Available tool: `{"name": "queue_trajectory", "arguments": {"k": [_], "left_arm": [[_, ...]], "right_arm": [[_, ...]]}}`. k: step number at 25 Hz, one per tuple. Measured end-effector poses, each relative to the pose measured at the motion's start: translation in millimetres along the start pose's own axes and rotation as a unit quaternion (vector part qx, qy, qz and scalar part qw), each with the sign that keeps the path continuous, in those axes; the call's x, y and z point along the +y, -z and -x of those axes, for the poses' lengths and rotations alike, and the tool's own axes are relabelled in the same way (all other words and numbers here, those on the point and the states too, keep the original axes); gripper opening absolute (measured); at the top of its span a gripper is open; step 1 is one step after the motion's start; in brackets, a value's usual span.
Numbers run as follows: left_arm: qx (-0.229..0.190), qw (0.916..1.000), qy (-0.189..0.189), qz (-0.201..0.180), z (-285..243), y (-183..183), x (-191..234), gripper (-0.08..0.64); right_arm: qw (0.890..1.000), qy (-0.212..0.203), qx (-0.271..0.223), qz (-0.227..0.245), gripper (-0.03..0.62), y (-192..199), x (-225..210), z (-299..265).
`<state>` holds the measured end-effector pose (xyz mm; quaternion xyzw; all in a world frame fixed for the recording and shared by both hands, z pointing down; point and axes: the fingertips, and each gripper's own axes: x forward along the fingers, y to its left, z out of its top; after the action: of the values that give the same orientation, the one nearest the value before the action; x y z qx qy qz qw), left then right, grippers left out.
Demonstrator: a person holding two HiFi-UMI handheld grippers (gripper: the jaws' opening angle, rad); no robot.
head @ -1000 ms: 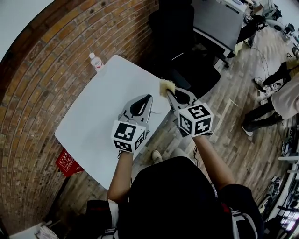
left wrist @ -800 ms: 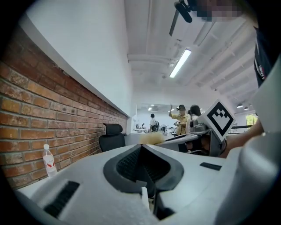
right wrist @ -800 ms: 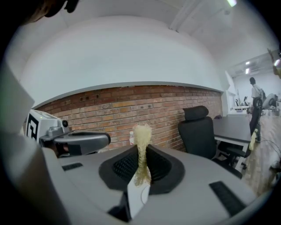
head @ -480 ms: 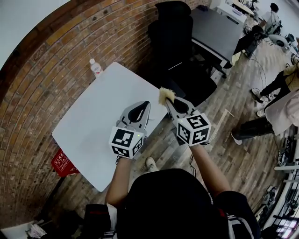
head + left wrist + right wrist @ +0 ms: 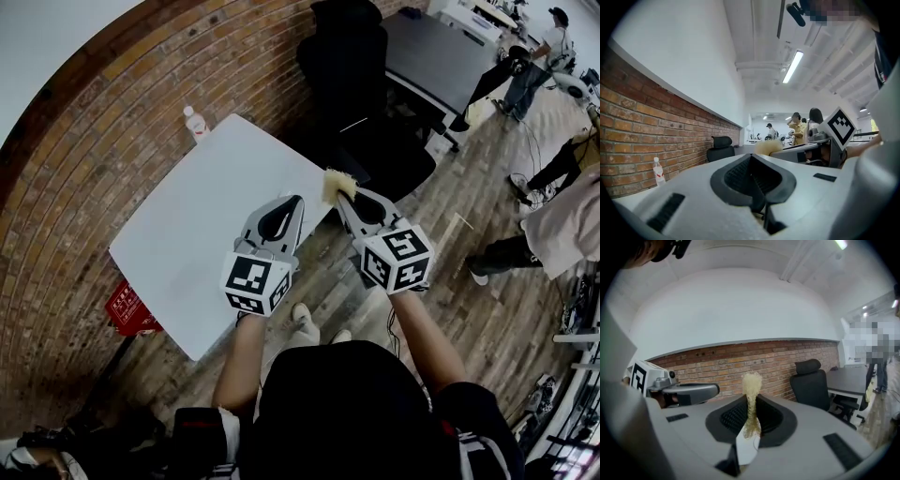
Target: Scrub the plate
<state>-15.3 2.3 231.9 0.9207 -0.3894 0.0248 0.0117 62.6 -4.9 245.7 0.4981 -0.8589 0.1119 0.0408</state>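
My right gripper (image 5: 344, 199) is shut on a pale yellow scrubbing sponge (image 5: 337, 184), which sticks up from between its jaws in the right gripper view as a flattened sponge (image 5: 751, 383). My left gripper (image 5: 292, 204) is shut with nothing between its jaws (image 5: 751, 158). Both are held side by side and about level, above the near edge of the white table (image 5: 197, 234). From the left gripper view, the right gripper (image 5: 806, 151) and its sponge (image 5: 767, 146) show just to the right. I see no plate in any view.
A plastic water bottle (image 5: 196, 123) stands at the table's far corner by the brick wall (image 5: 103, 141). A black office chair (image 5: 349, 56) and a dark desk (image 5: 450, 56) stand beyond the table. A red sign (image 5: 131, 311) lies on the floor at left. People stand at right.
Both grippers have been carried a little way together and upward, still side by side. The sponge stays pinched in the right gripper, and the left jaws stay shut.
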Motion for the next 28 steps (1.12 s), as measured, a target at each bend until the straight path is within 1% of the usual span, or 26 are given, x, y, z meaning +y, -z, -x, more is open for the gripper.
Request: {"name": "queue_trajectory", "arguments": {"k": [2,5,11,15,18,20,28], "left_arm": [[-0.001,1.0000,-0.005,0.002,6,-1,-8,0.020],[-0.003,0.9998,-0.010,0.018,15,1,-24,0.020],[-0.006,0.9995,-0.028,0.011,37,-2,-44,0.020],[-0.013,0.9988,-0.040,0.024,51,-2,-51,0.020],[-0.015,0.9980,-0.058,0.020,60,-4,-51,0.020],[-0.017,0.9976,-0.063,0.022,65,-5,-53,0.020],[-0.016,0.9968,-0.078,0.007,74,-6,-59,0.020]], "right_arm": [[1.000,-0.002,-0.006,0.005,0.040,-3,3,11],[1.000,-0.006,-0.008,0.011,0.040,-1,7,29],[1.000,-0.021,-0.020,0.009,0.040,1,19,59],[0.999,-0.028,-0.036,0.012,0.040,-4,28,74],[0.999,-0.034,-0.039,0.012,0.040,-4,34,79],[0.999,-0.037,-0.039,0.010,0.040,-1,35,83],[0.998,-0.038,-0.041,0.014,0.040,2,33,94]]}}
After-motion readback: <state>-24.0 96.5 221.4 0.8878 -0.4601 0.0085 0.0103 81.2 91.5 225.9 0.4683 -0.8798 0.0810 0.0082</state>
